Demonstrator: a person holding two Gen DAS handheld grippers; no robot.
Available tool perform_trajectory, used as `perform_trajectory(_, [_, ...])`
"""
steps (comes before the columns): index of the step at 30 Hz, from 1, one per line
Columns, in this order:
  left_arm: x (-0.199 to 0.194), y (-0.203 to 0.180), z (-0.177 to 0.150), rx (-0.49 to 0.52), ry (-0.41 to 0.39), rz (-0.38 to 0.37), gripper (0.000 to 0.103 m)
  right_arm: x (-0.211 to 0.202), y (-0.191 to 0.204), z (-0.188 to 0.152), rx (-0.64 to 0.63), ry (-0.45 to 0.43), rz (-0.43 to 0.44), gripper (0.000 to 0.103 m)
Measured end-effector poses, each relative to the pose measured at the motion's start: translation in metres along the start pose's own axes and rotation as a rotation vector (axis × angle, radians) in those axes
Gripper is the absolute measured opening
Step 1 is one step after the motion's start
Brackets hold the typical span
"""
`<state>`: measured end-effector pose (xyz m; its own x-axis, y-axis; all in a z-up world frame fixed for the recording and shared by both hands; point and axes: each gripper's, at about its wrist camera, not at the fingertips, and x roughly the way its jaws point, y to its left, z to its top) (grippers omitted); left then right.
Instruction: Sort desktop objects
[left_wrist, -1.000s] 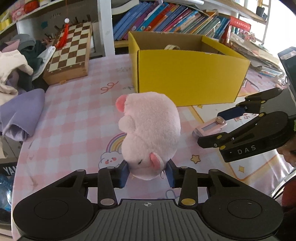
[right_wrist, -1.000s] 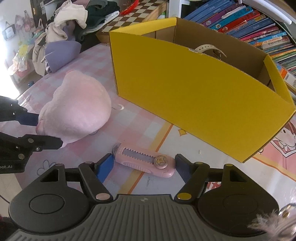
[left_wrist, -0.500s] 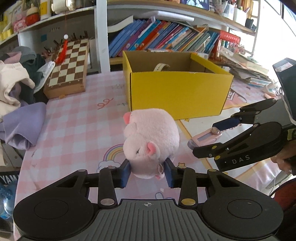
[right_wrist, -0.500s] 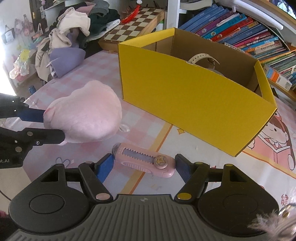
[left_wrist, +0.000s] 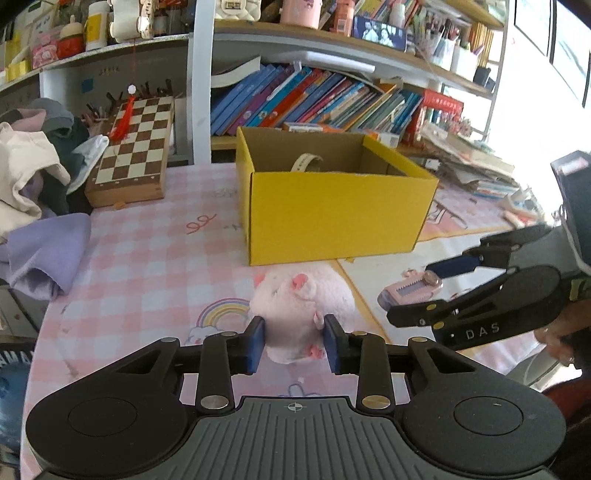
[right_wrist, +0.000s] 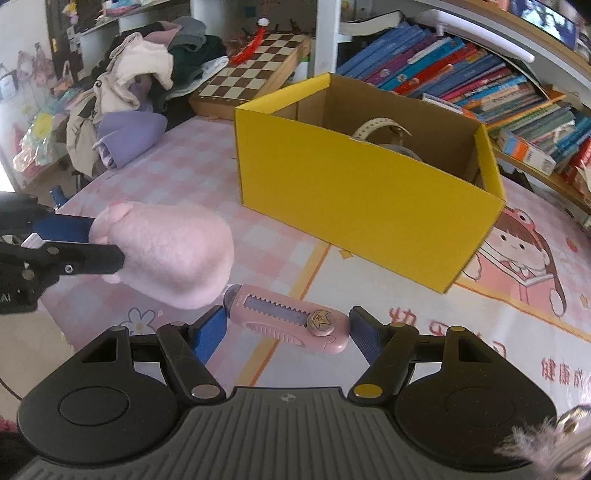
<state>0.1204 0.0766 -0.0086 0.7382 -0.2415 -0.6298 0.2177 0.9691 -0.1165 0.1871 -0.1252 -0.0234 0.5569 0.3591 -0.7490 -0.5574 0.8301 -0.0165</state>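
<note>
Looking along the left gripper (left_wrist: 294, 344), its blue pads press into both sides of a pink plush toy (left_wrist: 303, 311), which bulges out ahead of them; the toy's face and ears show only in this view. Ahead of the toy stands the yellow box (left_wrist: 332, 218), open at the top, with a pale strap (left_wrist: 306, 162) resting inside. Off to the right of this gripper, the right gripper (left_wrist: 417, 291) shows from the side with a pink utility knife (left_wrist: 410, 291) between its fingers.

From the right wrist, the right gripper (right_wrist: 288, 326) spans that pink utility knife (right_wrist: 288, 319) end to end, one blue pad at each tip (it appears held clear of the desk). This view shows the plush toy (right_wrist: 166, 254) only as a smooth rounded back, gripped by the left gripper (right_wrist: 92, 240) coming in from the left, the toy just beside the knife's left end. The box (right_wrist: 351, 192) sits ahead and slightly right, and more of its brown inner walls and the strap (right_wrist: 373, 125) can be seen.

Between both grippers and the box's near wall lies a bare stretch of checked pink desk (right_wrist: 184, 173). Left of the grippers, the desk edge runs close, with a lilac cloth (right_wrist: 125, 136) and piled clothes (right_wrist: 133, 81) along it. A chessboard (left_wrist: 136, 144) lies beyond, left of the box.
</note>
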Motion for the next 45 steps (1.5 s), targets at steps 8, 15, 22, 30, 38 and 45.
perform_trajectory(8, [0.0,0.0,-0.001,-0.043,-0.013,-0.069,0.028,-0.015,-0.006,-0.018,0.047,0.007,-0.046,0.071])
perform_trajectory(15, [0.0,-0.003,0.0,-0.073,-0.028,-0.116,0.026,-0.027,-0.014,-0.03,0.096,-0.001,-0.081,0.071])
perform_trajectory(22, [-0.001,-0.007,0.013,-0.075,-0.05,-0.15,0.0,-0.036,-0.022,-0.031,0.129,-0.022,-0.106,0.071])
perform_trajectory(30, [0.015,-0.009,0.01,-0.028,-0.038,-0.099,0.001,-0.024,-0.033,-0.038,0.176,0.019,-0.11,0.071])
perform_trajectory(38, [0.02,-0.013,0.001,0.036,0.024,-0.021,0.082,-0.022,-0.025,-0.039,0.159,0.033,-0.079,0.071])
perform_trajectory(45, [0.035,-0.016,-0.014,0.074,0.117,-0.004,0.084,-0.021,-0.019,-0.039,0.138,0.039,-0.057,0.071])
